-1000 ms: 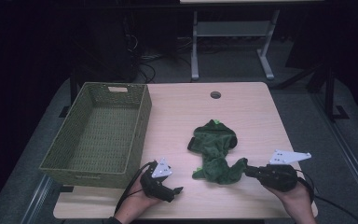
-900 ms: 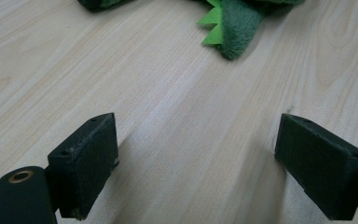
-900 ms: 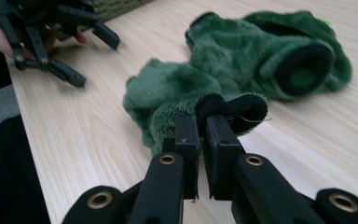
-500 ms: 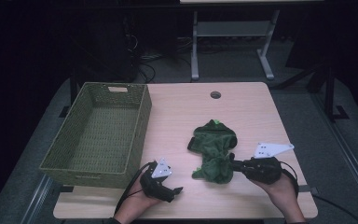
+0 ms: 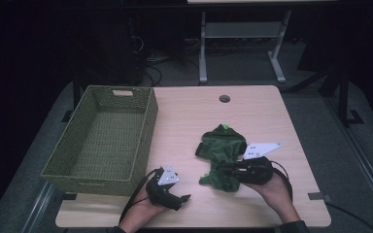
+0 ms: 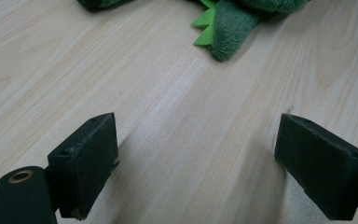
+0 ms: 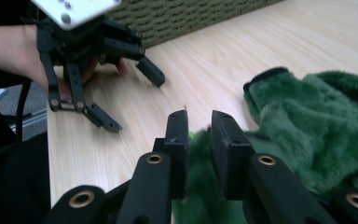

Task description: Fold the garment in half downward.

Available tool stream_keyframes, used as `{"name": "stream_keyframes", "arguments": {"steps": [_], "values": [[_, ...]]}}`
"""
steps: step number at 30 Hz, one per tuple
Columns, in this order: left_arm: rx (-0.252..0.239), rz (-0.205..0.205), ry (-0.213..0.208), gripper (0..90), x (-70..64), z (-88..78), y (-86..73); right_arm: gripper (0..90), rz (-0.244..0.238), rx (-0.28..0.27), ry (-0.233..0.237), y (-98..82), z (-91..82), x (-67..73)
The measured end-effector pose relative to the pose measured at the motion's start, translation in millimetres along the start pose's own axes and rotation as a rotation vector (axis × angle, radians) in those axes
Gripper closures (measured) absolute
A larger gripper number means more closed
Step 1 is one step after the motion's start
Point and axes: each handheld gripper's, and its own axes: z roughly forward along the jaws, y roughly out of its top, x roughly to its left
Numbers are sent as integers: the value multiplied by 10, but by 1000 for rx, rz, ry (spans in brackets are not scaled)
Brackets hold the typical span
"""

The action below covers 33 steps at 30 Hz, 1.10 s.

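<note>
A dark green plush garment point(image 5: 222, 144) lies crumpled on the right half of the wooden table point(image 5: 252, 111). My right gripper point(image 5: 223, 169) lies low over the plush's near end and points left. In the right gripper view its jaws point(image 7: 199, 128) stand a narrow gap apart, having just been opening; green fur point(image 7: 307, 126) lies beneath and beside them, with nothing pinched. My left gripper point(image 5: 184, 198) rests near the front edge, wide open point(image 6: 196, 163) over bare wood. The plush's bright green trim point(image 6: 205, 28) lies ahead of it.
A green woven basket point(image 5: 145, 131) stands empty on the table's left half, and its wall point(image 7: 191, 14) rises behind the left gripper point(image 7: 128, 98). A round cable hole point(image 5: 224, 98) sits near the far edge. Dark floor and a table frame lie beyond.
My right gripper has slid left from the table's right side onto the near end of the plush, and its jaws have parted a little. The left gripper has stayed put.
</note>
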Motion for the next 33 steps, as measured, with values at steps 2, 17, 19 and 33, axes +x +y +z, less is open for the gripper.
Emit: {"name": "stream_keyframes", "arguments": {"steps": [2, 17, 19, 33], "values": [[0, 0, 0, 125, 0, 0, 0, 803, 1, -17, -14, 17, -43, -17], [4, 7, 1, 125, 4, -3, 1, 899, 94, 144, -50, -108, 342, -217], [3, 6, 1, 125, 4, -3, 1, 899, 95, 176, -40, -133, 412, -202], [3, 2, 1, 125, 3, -3, 0, 900, 122, 236, -61, -285, 510, -210]]}}
